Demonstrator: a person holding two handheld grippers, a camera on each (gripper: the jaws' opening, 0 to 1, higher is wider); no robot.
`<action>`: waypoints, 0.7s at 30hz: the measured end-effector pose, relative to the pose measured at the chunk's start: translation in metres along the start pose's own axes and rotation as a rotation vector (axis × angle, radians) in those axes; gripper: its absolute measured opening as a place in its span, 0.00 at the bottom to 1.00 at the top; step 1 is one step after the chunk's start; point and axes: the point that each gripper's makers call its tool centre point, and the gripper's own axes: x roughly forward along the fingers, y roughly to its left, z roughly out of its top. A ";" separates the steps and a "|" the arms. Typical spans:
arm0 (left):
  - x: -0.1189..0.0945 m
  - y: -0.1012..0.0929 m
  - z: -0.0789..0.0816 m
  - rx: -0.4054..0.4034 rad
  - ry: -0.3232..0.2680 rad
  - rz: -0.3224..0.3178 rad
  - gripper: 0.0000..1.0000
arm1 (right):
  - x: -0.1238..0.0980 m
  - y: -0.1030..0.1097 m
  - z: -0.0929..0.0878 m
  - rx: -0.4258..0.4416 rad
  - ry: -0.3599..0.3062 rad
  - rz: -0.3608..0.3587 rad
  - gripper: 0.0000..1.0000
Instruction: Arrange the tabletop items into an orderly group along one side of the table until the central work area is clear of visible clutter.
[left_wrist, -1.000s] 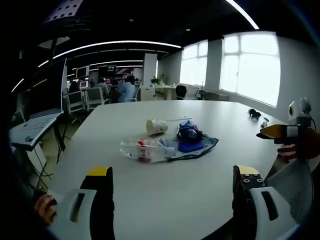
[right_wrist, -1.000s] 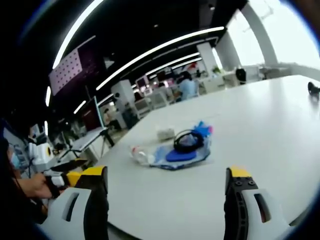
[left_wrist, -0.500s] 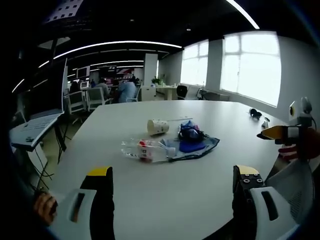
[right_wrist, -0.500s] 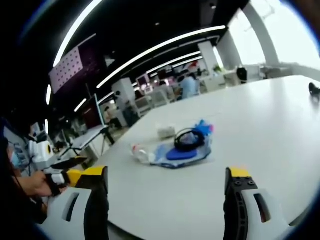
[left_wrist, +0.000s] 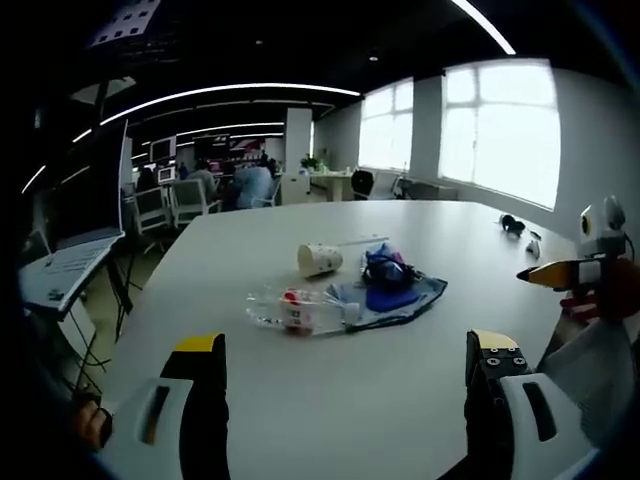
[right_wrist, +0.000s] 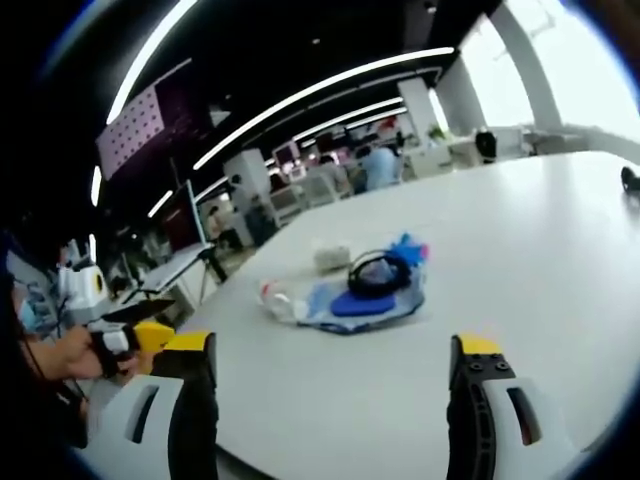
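- Change: in the left gripper view the clutter sits a little larger and further right than a second ago, and the whole scene has slid with it. I judge that the camera eased in and nothing on the table (left_wrist: 330, 400) moved, so no item has been picked up yet and the tidying is still at its approach.
- Landmark: the blue cloth (left_wrist: 400, 296), lying near the middle of the table.
- Left of the cloth: one clear bottle (left_wrist: 295, 309) on its side, its end touching the cloth's edge.
- Behind the cloth, to the left: one paper cup (left_wrist: 320, 259), tipped over, just beside the cloth.
- On the cloth: one dark headset (left_wrist: 383, 268) with something blue and pink bunched against it; what that is I cannot tell.
- Far right of the cloth, near the table's edge: one small dark object (left_wrist: 511, 225), well apart from the group.
- Left gripper (left_wrist: 345, 360): jaws wide apart, holding nothing, short of the bottle and above bare table.
- Right gripper (right_wrist: 325, 360): jaws wide apart, empty, facing the same cluster, with the cloth (right_wrist: 360, 303) and bottle (right_wrist: 280, 300) ahead of it.
- Count: two grippers, four clear items in the central cluster, one stray.
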 end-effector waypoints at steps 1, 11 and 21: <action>0.002 0.001 0.000 0.000 0.001 -0.003 1.00 | 0.002 0.000 -0.001 -0.002 0.002 0.002 0.94; 0.020 0.015 -0.001 0.015 0.015 -0.005 1.00 | 0.031 0.012 0.001 -0.019 0.012 0.036 0.94; 0.042 0.028 -0.003 0.015 0.029 -0.010 1.00 | 0.067 0.032 0.008 -0.039 0.012 0.086 0.93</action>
